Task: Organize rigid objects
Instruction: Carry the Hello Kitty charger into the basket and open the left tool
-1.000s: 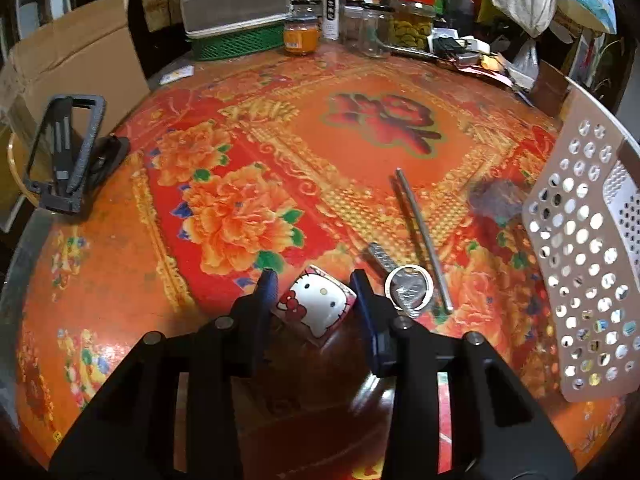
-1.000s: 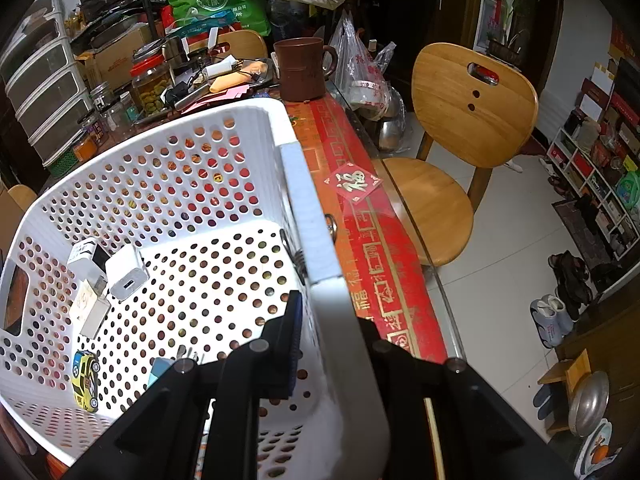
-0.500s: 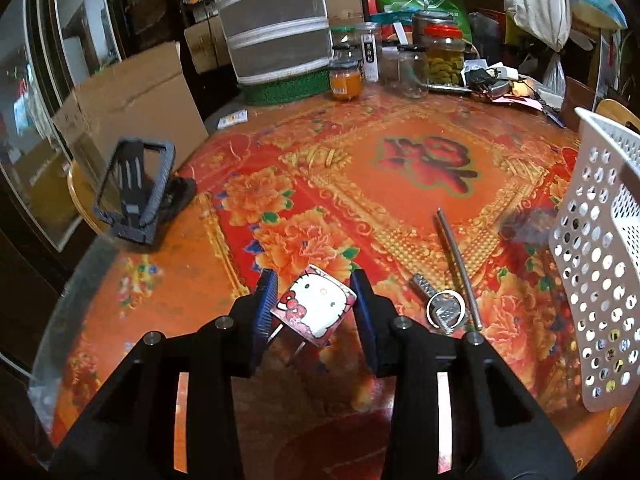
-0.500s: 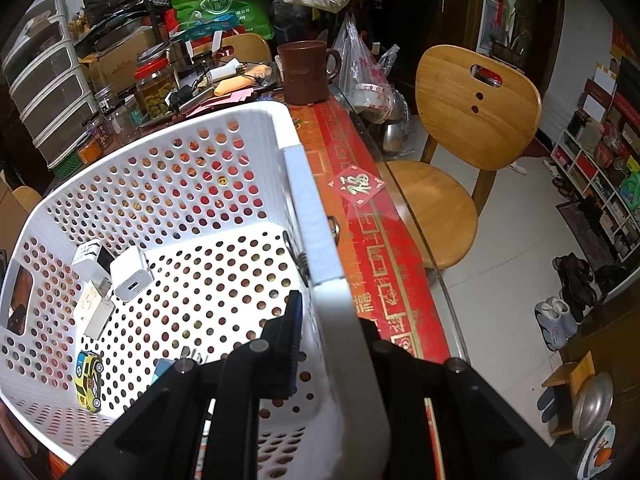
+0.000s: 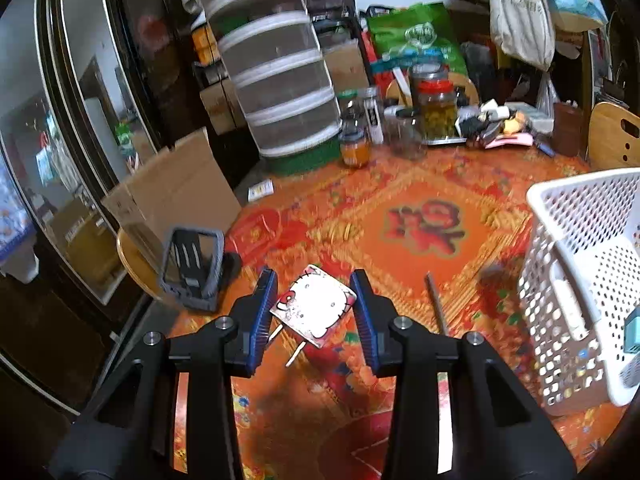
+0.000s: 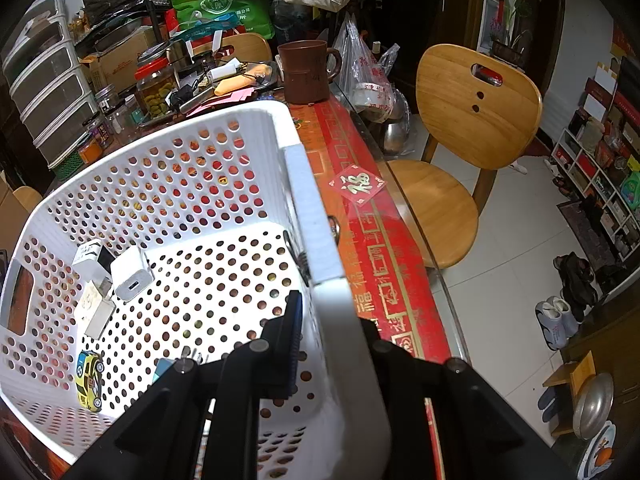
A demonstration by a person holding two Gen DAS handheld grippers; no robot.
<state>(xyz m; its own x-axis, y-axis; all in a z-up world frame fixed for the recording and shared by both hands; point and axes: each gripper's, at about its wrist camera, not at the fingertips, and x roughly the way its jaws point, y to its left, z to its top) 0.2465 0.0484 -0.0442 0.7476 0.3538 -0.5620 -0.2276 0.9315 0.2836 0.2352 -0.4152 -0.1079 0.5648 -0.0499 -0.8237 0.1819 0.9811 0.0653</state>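
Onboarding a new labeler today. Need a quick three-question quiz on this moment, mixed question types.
1. True or false: the left tongs hold the cartoon-cat card above the table.
2. What do the right tongs grip?
A. the brown mug
B. the wall of the white basket
C. the toy car
3. Fill in: the toy car lies inside the ____.

Key: 1 true; 2 B; 3 basket.

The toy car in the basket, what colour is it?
Yellow with green-blue markings; the toy car shows best in the right wrist view.
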